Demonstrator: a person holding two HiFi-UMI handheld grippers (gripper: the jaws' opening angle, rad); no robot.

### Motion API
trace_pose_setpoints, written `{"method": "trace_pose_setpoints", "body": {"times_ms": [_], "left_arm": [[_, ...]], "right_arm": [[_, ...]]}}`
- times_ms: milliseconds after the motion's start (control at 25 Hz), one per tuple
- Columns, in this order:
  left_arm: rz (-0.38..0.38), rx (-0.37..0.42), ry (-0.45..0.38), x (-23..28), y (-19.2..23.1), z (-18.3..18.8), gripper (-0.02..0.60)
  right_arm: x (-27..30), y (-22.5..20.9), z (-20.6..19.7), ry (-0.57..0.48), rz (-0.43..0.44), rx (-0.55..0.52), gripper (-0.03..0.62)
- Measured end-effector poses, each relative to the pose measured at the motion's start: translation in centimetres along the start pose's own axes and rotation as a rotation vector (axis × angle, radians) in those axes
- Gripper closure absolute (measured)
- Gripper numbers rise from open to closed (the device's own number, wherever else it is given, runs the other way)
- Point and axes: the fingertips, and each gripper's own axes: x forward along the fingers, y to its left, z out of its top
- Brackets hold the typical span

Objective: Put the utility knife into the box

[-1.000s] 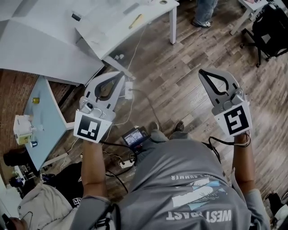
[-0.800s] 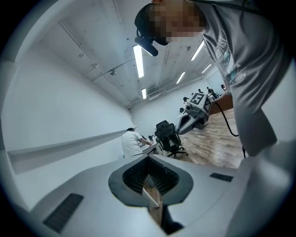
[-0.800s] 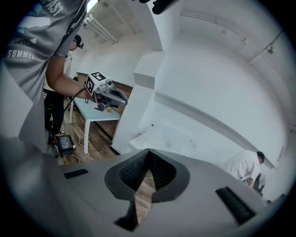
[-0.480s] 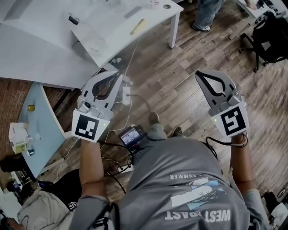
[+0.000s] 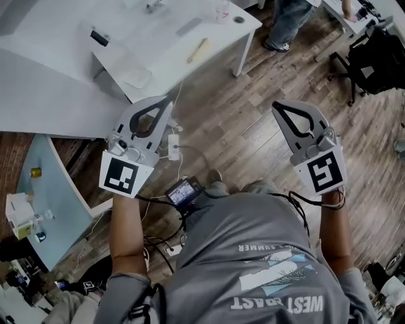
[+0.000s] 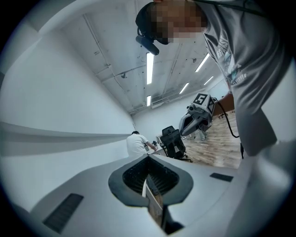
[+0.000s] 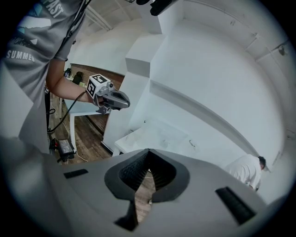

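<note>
Yellow utility knife (image 5: 197, 50) on table (image 5: 164, 66), long axis lower-left to upper-right | left tongs (image 5: 168, 99), right tongs (image 5: 275, 105): closed, empty

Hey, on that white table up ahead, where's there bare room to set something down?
Bare: the middle of the white table, between the black item and the yellowish tool. Crowded: the far right corner, with the grey strip, the cup and the round piece.

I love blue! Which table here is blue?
The blue table is at the head view's left edge, with a small yellow thing on it. The white tables are above it.
</note>
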Motion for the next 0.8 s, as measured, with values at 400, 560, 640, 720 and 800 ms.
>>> {"method": "trace_pose_setpoints", "body": {"times_ms": [400, 560, 640, 720, 800], "left_arm": [[0.021, 0.02, 0.011, 3.9, 2.2, -0.5, 0.572], [0.071, 0.006, 0.045, 5.5, 3.0, 0.0, 0.572], [0.097, 0.004, 0.059, 6.7, 3.4, 0.5, 0.572], [0.123, -0.002, 0.07, 8.0, 3.5, 0.9, 0.572], [0.146, -0.001, 0.085, 9.2, 3.5, 1.1, 0.572]], "right_arm": [[3.3, -4.0, -0.7, -0.031, 0.05, -0.026, 0.586], [4.6, -6.2, -1.2, -0.085, 0.086, -0.02, 0.586], [4.9, -7.8, -1.7, -0.109, 0.099, -0.023, 0.586], [5.1, -9.2, -2.4, -0.128, 0.116, -0.022, 0.586], [5.3, -10.5, -3.1, -0.149, 0.132, -0.019, 0.586]]}}
